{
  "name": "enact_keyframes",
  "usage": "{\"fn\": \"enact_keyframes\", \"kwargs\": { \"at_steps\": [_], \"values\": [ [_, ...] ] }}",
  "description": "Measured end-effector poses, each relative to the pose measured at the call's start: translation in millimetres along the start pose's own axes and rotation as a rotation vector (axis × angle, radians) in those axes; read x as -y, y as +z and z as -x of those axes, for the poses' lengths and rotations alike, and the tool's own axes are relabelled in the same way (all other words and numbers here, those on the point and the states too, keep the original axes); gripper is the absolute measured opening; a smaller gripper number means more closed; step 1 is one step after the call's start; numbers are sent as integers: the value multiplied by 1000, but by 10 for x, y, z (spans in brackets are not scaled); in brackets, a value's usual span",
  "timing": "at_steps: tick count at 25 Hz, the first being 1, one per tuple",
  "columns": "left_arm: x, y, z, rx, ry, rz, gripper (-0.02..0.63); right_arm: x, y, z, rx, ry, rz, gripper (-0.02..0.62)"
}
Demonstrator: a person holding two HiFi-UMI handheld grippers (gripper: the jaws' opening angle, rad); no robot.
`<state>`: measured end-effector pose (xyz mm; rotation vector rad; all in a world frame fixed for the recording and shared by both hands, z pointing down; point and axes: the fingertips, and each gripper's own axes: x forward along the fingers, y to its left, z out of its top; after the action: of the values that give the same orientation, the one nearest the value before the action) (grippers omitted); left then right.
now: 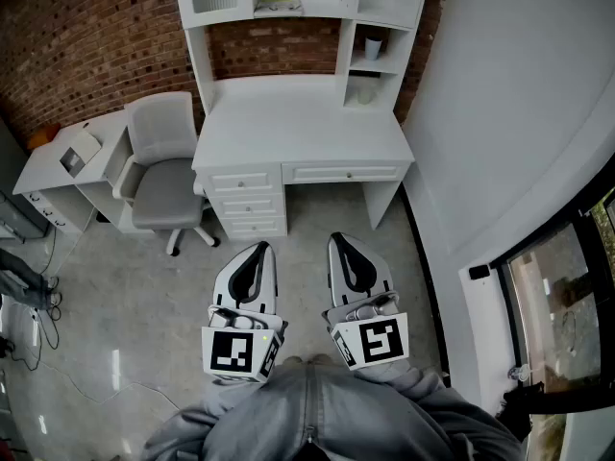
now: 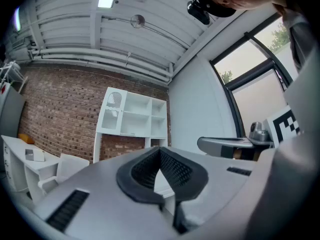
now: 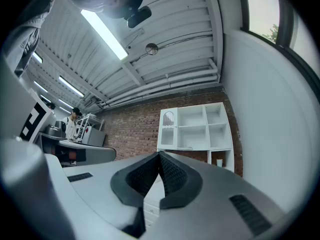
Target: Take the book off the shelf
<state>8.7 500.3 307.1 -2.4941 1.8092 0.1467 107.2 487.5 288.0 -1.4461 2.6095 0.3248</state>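
Though a grey office chair (image 1: 163, 176) stands off to the left, it is the white desk's surface (image 1: 298, 123) that lies between the grippers and the shelf (image 1: 327, 16) against the brick wall. The book (image 1: 279, 7) lies flat in the shelf's middle compartment, its long axis running left to right along the front edge. Well short of it over the floor, the left gripper (image 1: 257, 250) and right gripper (image 1: 343, 242) sit side by side, each with its fingers pressed together on nothing.
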Motion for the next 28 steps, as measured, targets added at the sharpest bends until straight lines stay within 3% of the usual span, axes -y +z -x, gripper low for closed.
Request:
{"fn": "enact_keyframes", "kwargs": {
  "at_steps": [28],
  "values": [
    [-533, -63, -524, -7, -62, -13, 6, 90, -201, -643, -6, -93, -17, 26]
  ]
}}
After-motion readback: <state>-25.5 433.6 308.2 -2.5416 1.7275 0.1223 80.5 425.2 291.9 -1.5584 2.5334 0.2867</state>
